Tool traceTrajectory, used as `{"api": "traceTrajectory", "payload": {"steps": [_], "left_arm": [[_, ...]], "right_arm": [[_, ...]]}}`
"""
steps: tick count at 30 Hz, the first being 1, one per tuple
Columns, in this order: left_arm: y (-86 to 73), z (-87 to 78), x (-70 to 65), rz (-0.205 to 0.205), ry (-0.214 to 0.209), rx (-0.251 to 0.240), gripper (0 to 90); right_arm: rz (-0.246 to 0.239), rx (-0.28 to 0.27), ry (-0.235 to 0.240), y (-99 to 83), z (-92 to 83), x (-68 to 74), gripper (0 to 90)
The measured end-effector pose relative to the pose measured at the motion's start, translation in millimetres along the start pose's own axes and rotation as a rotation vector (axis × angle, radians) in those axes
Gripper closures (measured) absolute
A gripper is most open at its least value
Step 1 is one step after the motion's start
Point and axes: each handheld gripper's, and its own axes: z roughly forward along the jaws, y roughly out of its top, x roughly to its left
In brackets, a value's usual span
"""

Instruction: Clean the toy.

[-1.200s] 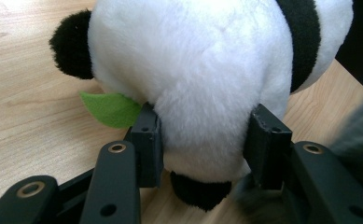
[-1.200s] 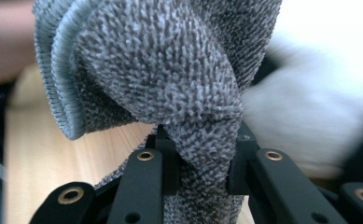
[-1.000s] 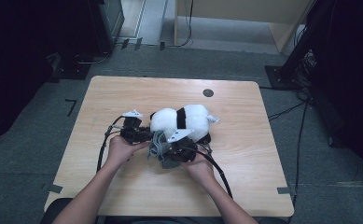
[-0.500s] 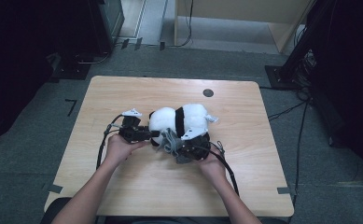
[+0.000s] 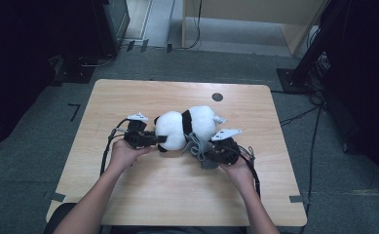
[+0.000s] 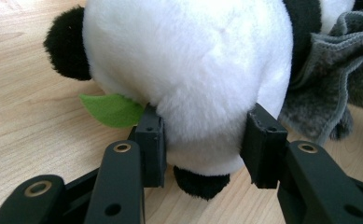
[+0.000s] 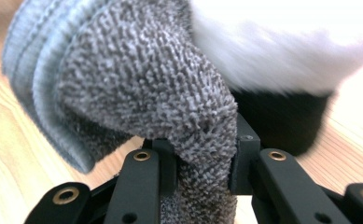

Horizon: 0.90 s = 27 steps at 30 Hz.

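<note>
A white and black plush panda (image 5: 184, 126) lies on the wooden table (image 5: 128, 97). My left gripper (image 5: 154, 140) is shut on the panda's white head (image 6: 184, 70), jaws pressed into the fur on either side; a green felt leaf (image 6: 111, 110) and a black ear (image 6: 67, 49) show beside it. A grey terry cloth (image 5: 195, 145) hangs against the panda's near side. In the right gripper view my right gripper (image 7: 202, 163) is shut on the grey cloth (image 7: 142, 88), which bunches up over the jaws, with white and black fur behind it.
A round dark grommet hole (image 5: 217, 96) sits near the table's far edge. Black cables (image 5: 106, 151) trail from both grippers across the table. Dark equipment stands on the floor at left and right, and a wooden cabinet (image 5: 255, 19) stands beyond the table.
The right gripper has drawn to the right with the grey cloth, away from the left hand. The left gripper stays clamped on the panda's head.
</note>
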Motion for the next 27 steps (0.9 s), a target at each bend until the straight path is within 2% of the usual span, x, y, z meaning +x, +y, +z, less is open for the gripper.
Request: {"api": "traceTrajectory", "payload": {"steps": [3, 11, 15, 16, 18, 21, 24, 27], "left_arm": [[0.6, 0.7, 0.1, 0.000, 0.000, 0.000, 56.6], [0.5, 1.1, 0.6, -0.003, -0.002, 0.001, 56.7], [0.4, 1.5, 0.7, -0.005, -0.002, 0.000, 56.7], [0.3, 1.5, 0.7, -0.004, -0.002, 0.000, 56.6], [0.3, 1.5, 0.8, -0.003, -0.002, 0.001, 56.7], [0.3, 1.4, 1.3, -0.003, 0.000, -0.001, 56.7], [0.1, 1.2, 1.6, 0.000, 0.004, -0.001, 56.7], [0.1, 1.3, 2.1, -0.001, 0.003, -0.006, 56.7]], "right_arm": [[0.034, -0.001, -0.005, -4.8, -4.7, -11.1, 70.5], [0.171, 0.003, -0.036, -18.3, -11.3, -43.0, 70.3], [0.230, -0.019, -0.035, -22.3, -8.9, -55.4, 70.2], [0.257, -0.026, -0.037, -23.5, -8.4, -58.6, 70.2], [0.272, -0.036, -0.041, -25.3, -7.6, -63.2, 70.2], [0.294, -0.041, -0.075, -27.2, -8.5, -68.7, 70.3], [0.329, -0.071, -0.103, -28.3, -15.5, -73.4, 71.0], [0.315, -0.112, -0.093, -24.1, -27.3, -70.9, 71.4]]}}
